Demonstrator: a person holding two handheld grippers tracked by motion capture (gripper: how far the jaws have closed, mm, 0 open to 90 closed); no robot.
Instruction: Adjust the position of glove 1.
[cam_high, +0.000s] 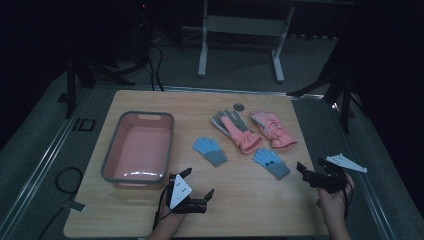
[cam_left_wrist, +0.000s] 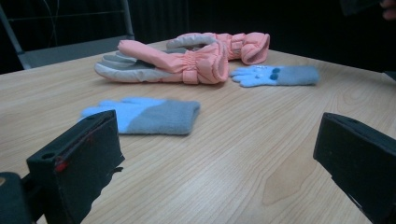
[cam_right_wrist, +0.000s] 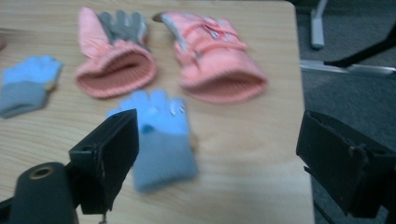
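A: Dark room, a wooden counter lit in the middle, a pink tub on its left side. What's on the go?

B: Gloves. Two pink ski gloves lie at the back, one with a grey palm and the other just right of it. Two small blue knit gloves lie nearer: one mid-counter, the other to its right.

A: And the claws?

B: Both gape wide, with nothing between the jaws. The left claw hovers low by the tub's near corner, facing the mid-counter blue glove. The right claw sits at the counter's right edge, lined up with the other blue glove.

A: So the tub is where they go?

B: That's my guess. I'd come down over the grey cuff, where the knit is thickest, and press one jaw flat to the wood so it slides under. Pinch only one glove; the pink cuffs lie close behind.
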